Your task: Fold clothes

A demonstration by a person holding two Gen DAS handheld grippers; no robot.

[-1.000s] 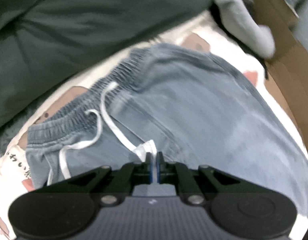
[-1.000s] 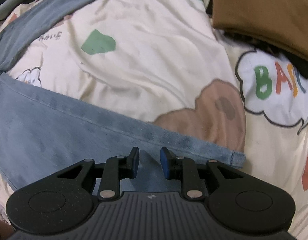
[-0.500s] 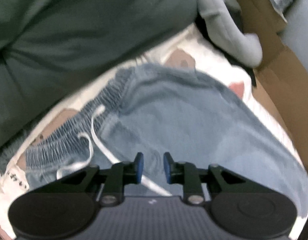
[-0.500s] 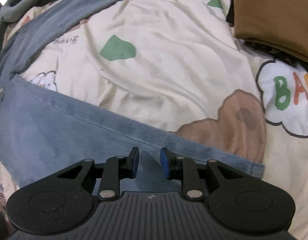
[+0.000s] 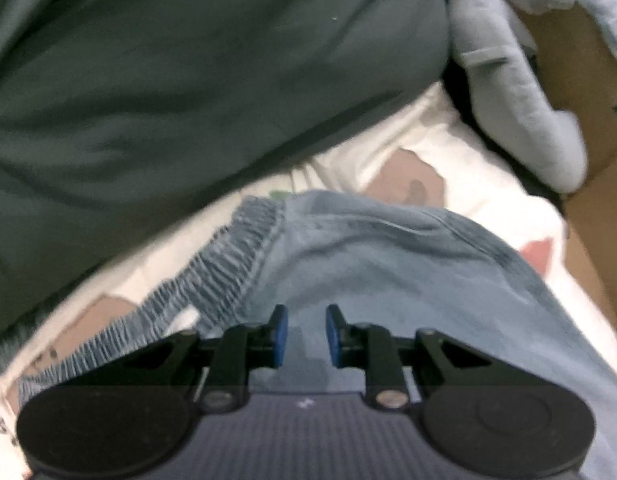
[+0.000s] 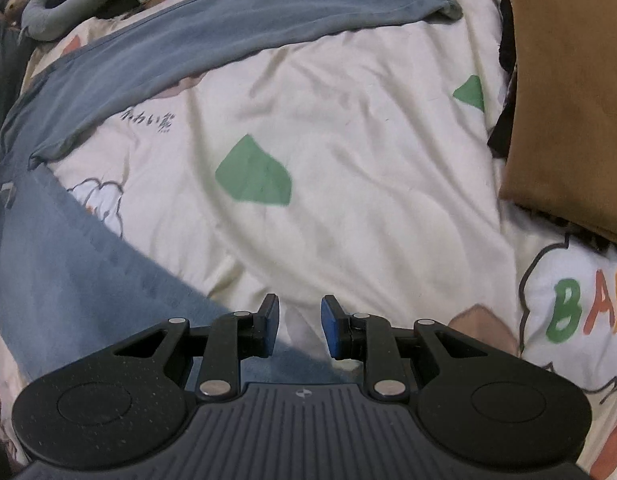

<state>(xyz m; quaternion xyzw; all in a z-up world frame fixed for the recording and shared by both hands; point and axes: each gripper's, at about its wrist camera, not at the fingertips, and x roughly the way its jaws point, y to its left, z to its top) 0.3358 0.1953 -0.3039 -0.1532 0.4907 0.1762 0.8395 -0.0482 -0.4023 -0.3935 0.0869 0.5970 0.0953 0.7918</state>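
Observation:
Light blue denim trousers [image 5: 388,256] lie on a cream printed bedsheet [image 6: 348,160]. Their elastic waistband [image 5: 224,264] runs to the left in the left wrist view. My left gripper [image 5: 301,334] is open and empty, just above the denim below the waistband. In the right wrist view both trouser legs spread apart: one leg [image 6: 212,36] runs across the top, the other [image 6: 68,272] lies at lower left. My right gripper [image 6: 299,326] is open and empty, over the sheet at the edge of the nearer leg.
A dark green garment [image 5: 180,80] covers the upper left of the left wrist view. A grey plush toy [image 5: 520,100] and a cardboard box [image 5: 580,72] lie to the right. A brown garment [image 6: 568,92] lies at the right of the right wrist view.
My left gripper opened, let go of the white drawstring and moved forward over the waist area. My right gripper stayed open and moved off the trouser leg towards the bare sheet.

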